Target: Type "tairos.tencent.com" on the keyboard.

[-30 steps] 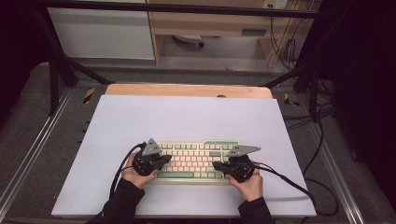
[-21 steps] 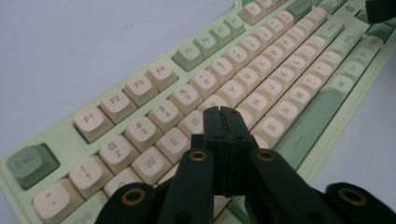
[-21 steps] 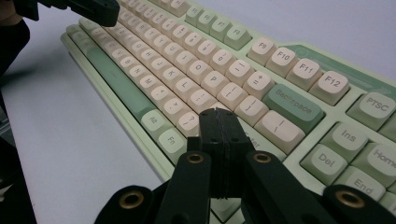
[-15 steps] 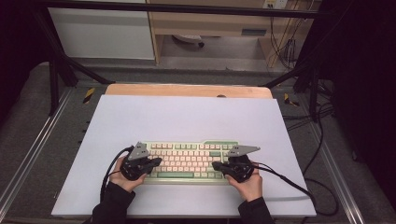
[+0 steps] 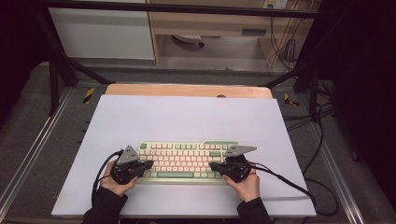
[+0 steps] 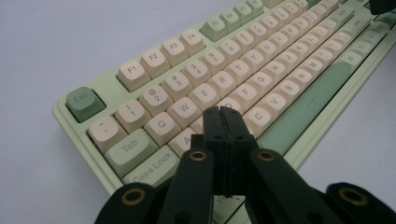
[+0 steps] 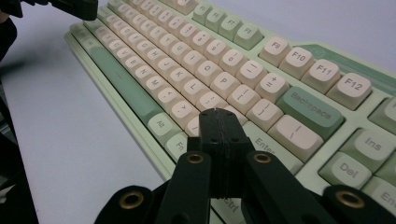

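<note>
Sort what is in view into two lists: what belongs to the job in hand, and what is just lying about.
In the job:
- keyboard
- left gripper, jaws shut, over the keyboard's left end
- right gripper, jaws shut, over its right end

Lying about:
- white mat under the keyboard
- wooden table edge
- cables on the floor

White mat covers tabletop, bare except at near edge. Wooden table edge shows as strip beyond mat's far side. Metal rails run along both sides of table. Black cables on grey floor at right, more hanging by far wall. Pale cabinet at back left, wooden shelf unit beside it. Yellow-black tape marks near table's far corners.
</note>
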